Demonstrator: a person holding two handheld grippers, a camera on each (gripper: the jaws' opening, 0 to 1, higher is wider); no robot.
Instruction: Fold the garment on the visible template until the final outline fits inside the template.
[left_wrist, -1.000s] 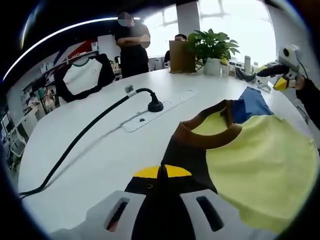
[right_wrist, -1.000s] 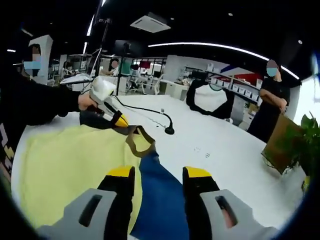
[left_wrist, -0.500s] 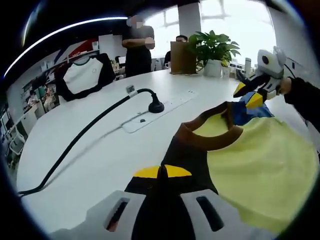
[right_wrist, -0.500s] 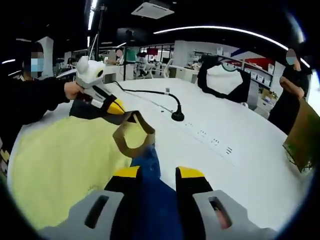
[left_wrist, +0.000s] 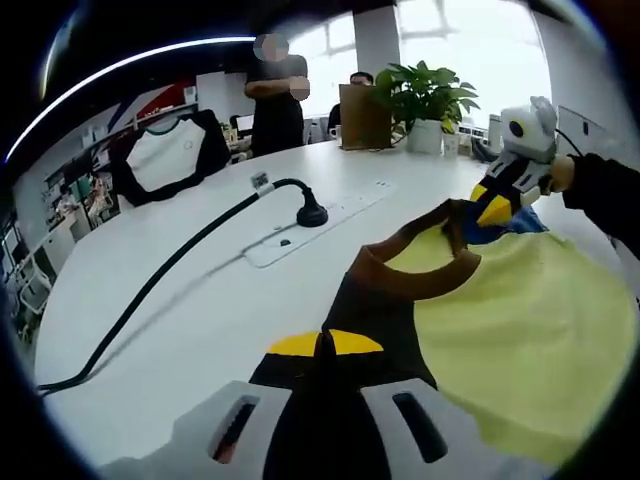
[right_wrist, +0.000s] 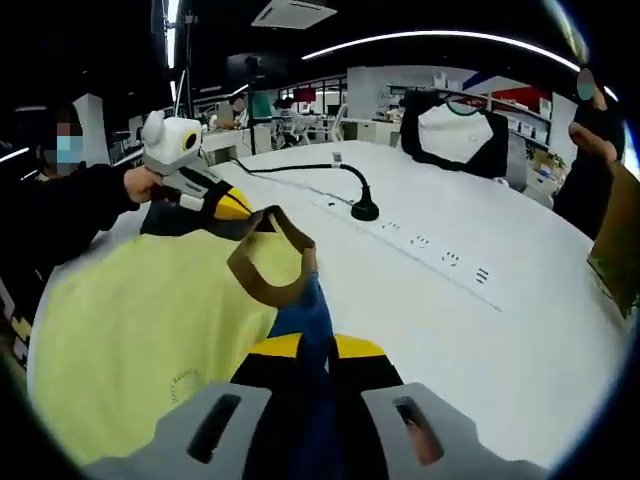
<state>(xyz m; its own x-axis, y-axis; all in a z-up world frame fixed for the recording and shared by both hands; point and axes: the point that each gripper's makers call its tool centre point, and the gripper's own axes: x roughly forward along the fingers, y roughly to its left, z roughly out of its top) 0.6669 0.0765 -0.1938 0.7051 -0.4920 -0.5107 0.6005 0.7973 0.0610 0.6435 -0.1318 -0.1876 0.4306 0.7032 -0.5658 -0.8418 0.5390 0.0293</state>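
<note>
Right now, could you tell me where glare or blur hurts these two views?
Left gripper view: the windows behind the potted plant blow out white; the yellow shirt stays sharp. Right gripper view: softer overall, the ceiling light strip glares, and the table is evenly lit.

The shirt (left_wrist: 520, 320) is soft matt cloth: a pale yellow body, a ribbed-looking brown collar (left_wrist: 415, 275), a black sleeve (left_wrist: 370, 320) and a blue sleeve (right_wrist: 300, 320). The table (left_wrist: 200, 300) is smooth white with a faint sheen. The cable (left_wrist: 170, 265) on it looks like matt black rubber. Each gripper has matt grey plastic jaws with yellow tips, the left gripper (left_wrist: 325, 350) and the right gripper (right_wrist: 303, 350) alike. Far off, the bag (left_wrist: 364, 115) is dull brown paper.
</note>
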